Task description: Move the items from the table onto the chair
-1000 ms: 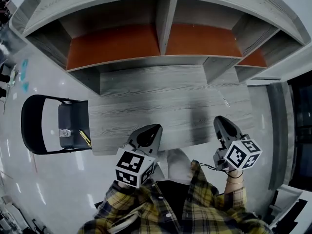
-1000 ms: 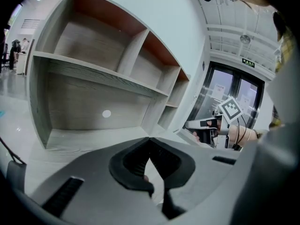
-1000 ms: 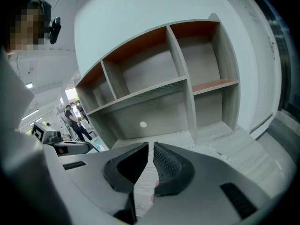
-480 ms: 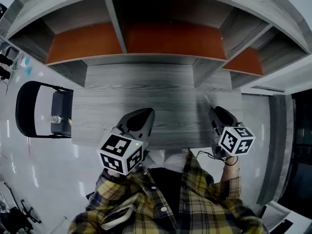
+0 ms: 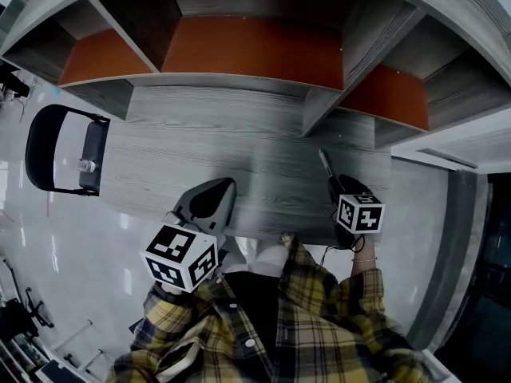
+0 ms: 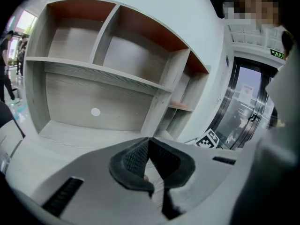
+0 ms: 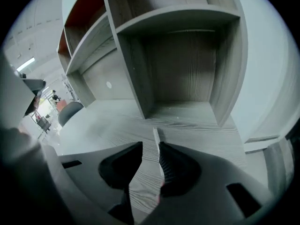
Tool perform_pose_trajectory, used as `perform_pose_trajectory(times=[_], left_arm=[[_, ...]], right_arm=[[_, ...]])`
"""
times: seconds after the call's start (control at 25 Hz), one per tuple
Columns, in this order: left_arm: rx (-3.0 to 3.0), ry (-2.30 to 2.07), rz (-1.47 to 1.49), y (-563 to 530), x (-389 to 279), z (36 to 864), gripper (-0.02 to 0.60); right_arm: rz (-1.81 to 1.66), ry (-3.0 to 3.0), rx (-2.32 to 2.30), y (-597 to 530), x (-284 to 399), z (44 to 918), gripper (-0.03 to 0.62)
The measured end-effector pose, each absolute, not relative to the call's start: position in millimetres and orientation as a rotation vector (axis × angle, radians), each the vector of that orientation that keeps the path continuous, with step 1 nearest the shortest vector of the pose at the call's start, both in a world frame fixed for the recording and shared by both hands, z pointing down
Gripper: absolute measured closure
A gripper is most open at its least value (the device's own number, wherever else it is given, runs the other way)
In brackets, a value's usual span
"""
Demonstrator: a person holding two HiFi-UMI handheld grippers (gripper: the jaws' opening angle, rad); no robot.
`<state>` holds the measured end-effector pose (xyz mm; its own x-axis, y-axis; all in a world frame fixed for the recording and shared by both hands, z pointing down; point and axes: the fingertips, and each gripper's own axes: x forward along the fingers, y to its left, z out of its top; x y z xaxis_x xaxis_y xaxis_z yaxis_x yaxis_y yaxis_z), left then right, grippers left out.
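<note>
1. The table (image 5: 200, 138) is grey wood-grain laminate, flat and matte. The shelf unit (image 5: 239, 50) on it is built of the same grey board, with orange-brown back panels.
2. A thin grey stick (image 5: 322, 159) (image 7: 156, 137), slim, straight and pen-like, lies flat on the table. It is just in front of the right-hand shelf divider.
3. The right gripper (image 5: 330, 179) (image 7: 150, 146) is held low over the table. Its dark ribbed jaws are parted by a narrow gap.
4. The stick's near end is seen in that gap, close along the right-side pad and apart from the left-side pad. Contact with the pad cannot be told.
5. The left gripper (image 5: 230, 184) (image 6: 149, 142) is held over the table's near edge, well apart from the stick. Its black textured jaws are closed tip to tip, with nothing gripped.
6. A black chair (image 5: 36, 150) with a rounded backrest is placed at the table's left end. A small clear item (image 5: 86, 166) is seen on its dark seat.
7. A yellow plaid shirt (image 5: 303, 317) is seen at the bottom of the head view, behind both grippers.
</note>
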<state>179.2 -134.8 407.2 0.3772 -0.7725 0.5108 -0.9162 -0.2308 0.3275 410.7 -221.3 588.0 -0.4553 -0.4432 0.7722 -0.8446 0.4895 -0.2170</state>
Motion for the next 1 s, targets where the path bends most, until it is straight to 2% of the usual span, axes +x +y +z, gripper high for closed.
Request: perform_pose_trajectory(times=[0.44, 0.76, 1.0], left_arm=[[1.934, -1.534, 0.375, -122.0, 184.4, 418.2, 0.578], [1.953, -1.527, 0.378, -124.1, 195.2, 415.8, 0.578], [1.964, -1.518, 0.382, -123.6, 200.0, 415.4, 0.578]], right_arm=[[0.701, -2.015, 0.937, -224.8, 415.1, 654.9, 0.492], [0.556, -1.980, 0.908, -225.0, 415.5, 659.6, 0.522], [0.627, -1.967, 0.904, -225.5, 417.6, 659.6, 0.531]])
